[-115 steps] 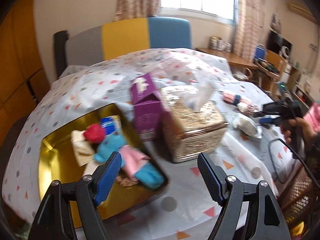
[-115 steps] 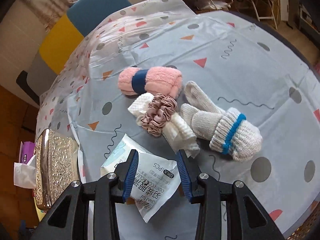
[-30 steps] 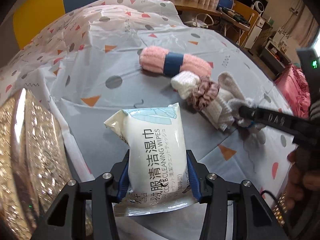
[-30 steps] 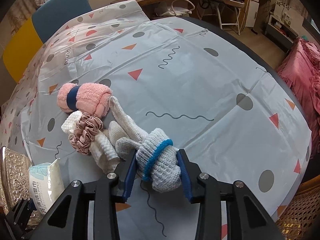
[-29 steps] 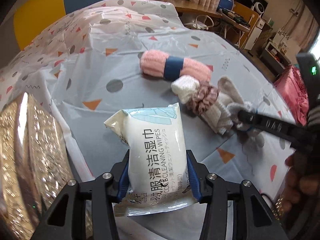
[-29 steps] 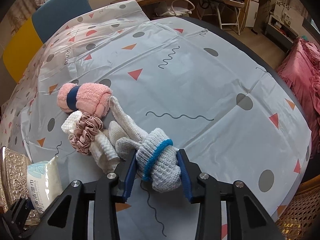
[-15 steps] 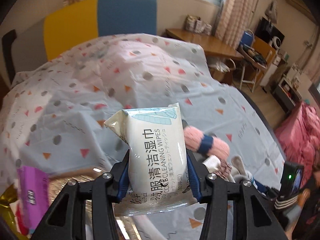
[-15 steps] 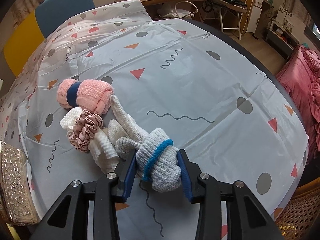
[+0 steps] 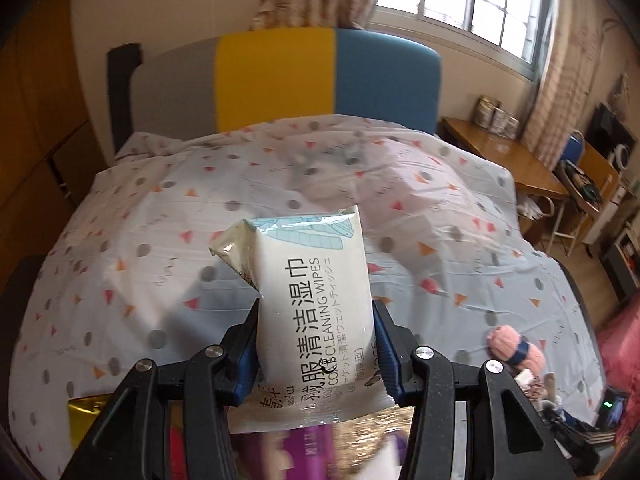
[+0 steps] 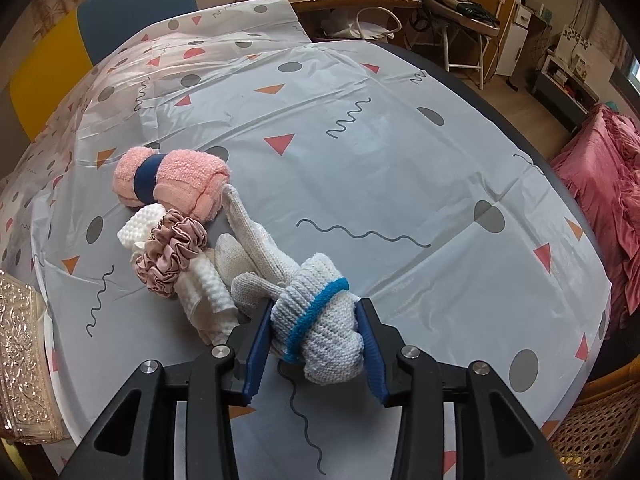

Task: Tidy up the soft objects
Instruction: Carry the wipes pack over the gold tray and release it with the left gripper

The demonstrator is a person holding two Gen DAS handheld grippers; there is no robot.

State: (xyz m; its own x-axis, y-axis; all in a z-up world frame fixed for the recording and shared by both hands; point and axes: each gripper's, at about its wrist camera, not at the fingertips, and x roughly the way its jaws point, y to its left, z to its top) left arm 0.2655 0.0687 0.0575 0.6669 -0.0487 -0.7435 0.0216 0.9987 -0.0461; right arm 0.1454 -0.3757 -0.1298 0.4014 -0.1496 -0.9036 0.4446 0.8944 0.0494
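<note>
My left gripper (image 9: 315, 344) is shut on a white pack of cleaning wipes (image 9: 308, 300) and holds it up in the air above the table. My right gripper (image 10: 314, 332) is shut on the cuff of a grey knitted mitten with a blue stripe (image 10: 320, 320), which lies on the tablecloth. Beside it lie a white knitted piece (image 10: 200, 284) with a mauve scrunchie (image 10: 170, 256) on it and a rolled pink towel with a blue band (image 10: 172, 188). The pink towel also shows at the right in the left wrist view (image 9: 516, 346).
A golden embossed tissue box (image 10: 18, 356) stands at the left table edge. A purple box (image 9: 288, 456) and a golden tin corner (image 9: 86, 414) show blurred under the left gripper. A chair back (image 9: 280, 80) stands behind the table, a red bedspread (image 10: 600, 184) at right.
My left gripper has lifted the wipes pack off the table and swung it left, over the boxes. My right gripper stays shut on the mitten in the same place.
</note>
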